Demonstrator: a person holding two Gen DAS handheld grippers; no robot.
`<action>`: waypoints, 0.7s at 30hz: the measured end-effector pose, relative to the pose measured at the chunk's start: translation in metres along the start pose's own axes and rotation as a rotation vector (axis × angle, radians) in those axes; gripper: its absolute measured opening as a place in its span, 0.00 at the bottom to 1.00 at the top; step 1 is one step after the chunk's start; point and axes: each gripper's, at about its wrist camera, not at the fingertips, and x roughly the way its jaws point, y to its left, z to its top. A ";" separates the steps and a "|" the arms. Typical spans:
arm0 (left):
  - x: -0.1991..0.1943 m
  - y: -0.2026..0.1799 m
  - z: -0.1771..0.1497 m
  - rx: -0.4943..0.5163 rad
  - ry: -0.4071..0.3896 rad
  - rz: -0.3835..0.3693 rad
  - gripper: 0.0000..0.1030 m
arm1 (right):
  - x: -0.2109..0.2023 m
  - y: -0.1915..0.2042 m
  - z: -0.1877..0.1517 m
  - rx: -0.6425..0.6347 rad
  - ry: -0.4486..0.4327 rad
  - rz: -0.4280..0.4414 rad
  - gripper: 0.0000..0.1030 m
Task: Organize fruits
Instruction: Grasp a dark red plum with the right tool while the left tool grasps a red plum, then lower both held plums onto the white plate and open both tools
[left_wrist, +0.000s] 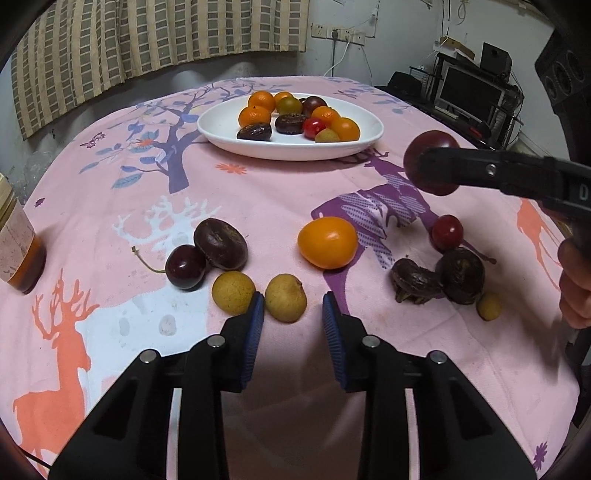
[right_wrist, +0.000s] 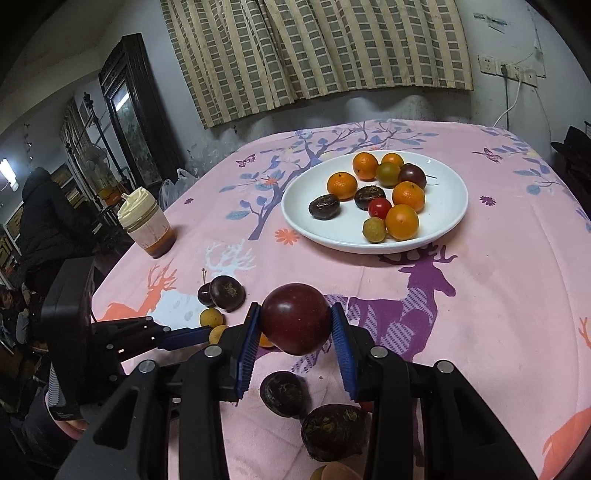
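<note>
- Jar (left_wrist: 16, 243) at left table edge; dark cherry (left_wrist: 185, 266) touches a chestnut-brown fruit (left_wrist: 221, 243).
- Left gripper (left_wrist: 293, 314): jaws narrow, not gripping; yellow longan (left_wrist: 285, 297) just inside left pad.
- White plate (left_wrist: 221, 127), far centre, holds oranges and dark fruits; open cloth (left_wrist: 258, 192) before it.
- Right gripper (right_wrist: 295, 325) clamps a dark red plum (right_wrist: 295, 317), lifted above the cloth.
</note>
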 end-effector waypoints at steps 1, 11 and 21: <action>0.001 0.000 0.002 0.000 0.000 0.002 0.32 | 0.000 0.000 0.000 0.001 -0.001 0.000 0.37; 0.009 0.006 0.003 -0.026 0.021 0.002 0.23 | 0.000 -0.003 -0.002 0.012 0.005 -0.004 0.37; -0.021 0.010 0.010 -0.079 -0.056 -0.061 0.22 | -0.003 -0.007 -0.004 0.021 -0.011 -0.005 0.37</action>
